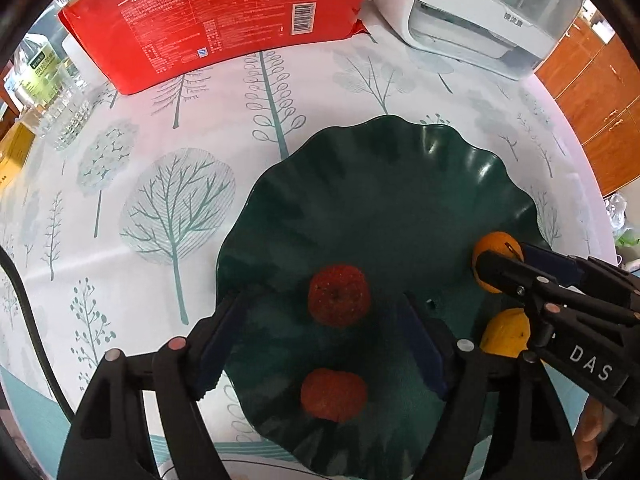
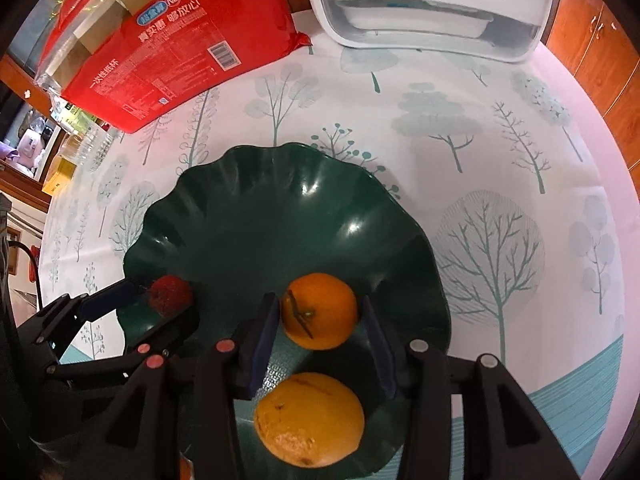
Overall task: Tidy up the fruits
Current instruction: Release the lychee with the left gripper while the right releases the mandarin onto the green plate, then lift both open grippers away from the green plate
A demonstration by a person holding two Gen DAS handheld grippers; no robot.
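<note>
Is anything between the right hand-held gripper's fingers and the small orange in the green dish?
Nothing visible. The small orange sits between the right hand-held gripper's open fingers in the green dish; the larger orange lies nearer the camera, outside them.

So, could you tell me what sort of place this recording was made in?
Most likely a home dining or kitchen table. A tree-patterned tablecloth covers it, a white countertop appliance and a red pack of paper cups stand at the back, and wooden cabinets line the wall behind.
</note>
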